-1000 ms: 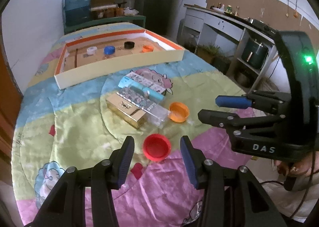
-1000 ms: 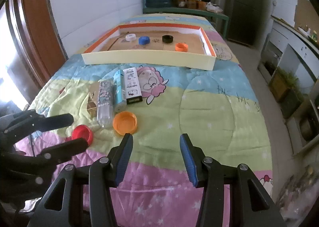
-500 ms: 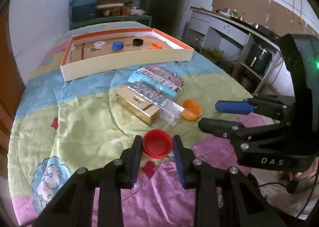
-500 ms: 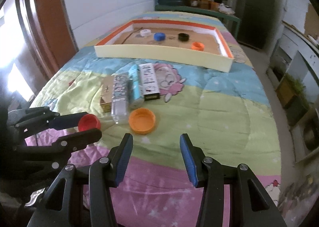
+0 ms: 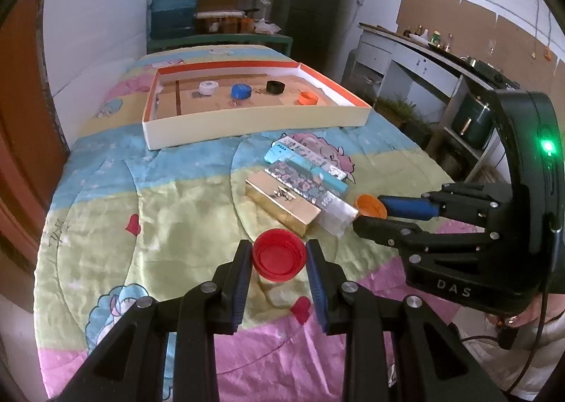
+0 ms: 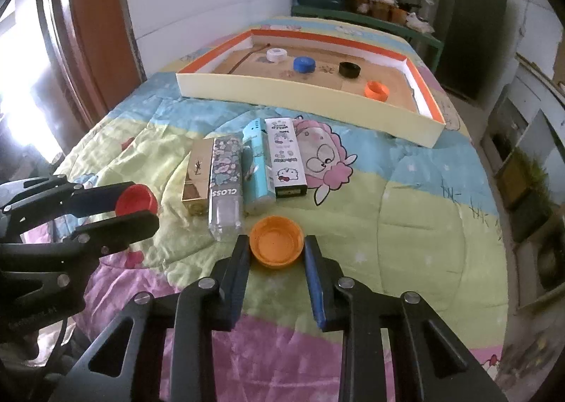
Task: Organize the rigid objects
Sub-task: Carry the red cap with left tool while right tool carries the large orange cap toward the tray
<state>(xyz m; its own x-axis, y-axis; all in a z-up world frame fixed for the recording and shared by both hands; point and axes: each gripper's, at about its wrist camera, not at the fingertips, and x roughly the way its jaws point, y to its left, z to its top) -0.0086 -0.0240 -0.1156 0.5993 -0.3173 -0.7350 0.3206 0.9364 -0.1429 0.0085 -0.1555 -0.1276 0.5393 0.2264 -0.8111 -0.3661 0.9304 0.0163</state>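
On the patchwork quilt, my left gripper (image 5: 279, 246) is shut on a red bottle cap (image 5: 279, 257), its blue pads pressing both sides. The right wrist view shows the same red cap (image 6: 136, 199) held at the left. My right gripper (image 6: 276, 243) has its jaws closing, and its pads touch both sides of an orange cap (image 6: 276, 248) that lies open side up. In the left wrist view the right gripper (image 5: 367, 214) holds that orange cap (image 5: 369, 206) at the right. Farther back stands a cream tray with an orange rim (image 6: 300, 91), holding white, blue, black and orange caps.
Just beyond the caps lie a gold box (image 5: 282, 202), a clear gloss box (image 6: 226, 183), a teal box (image 6: 256, 162) and a white cartoon box (image 6: 286, 158), side by side. A blue water jug (image 5: 173, 10) and a dark fridge (image 5: 307, 3) stand behind the bed. A wooden door (image 6: 95, 24) is to the left.
Both grippers moved forward over the quilt. The left closed on the red cap first. The right slid up to the orange cap and closed around it in the last half second.
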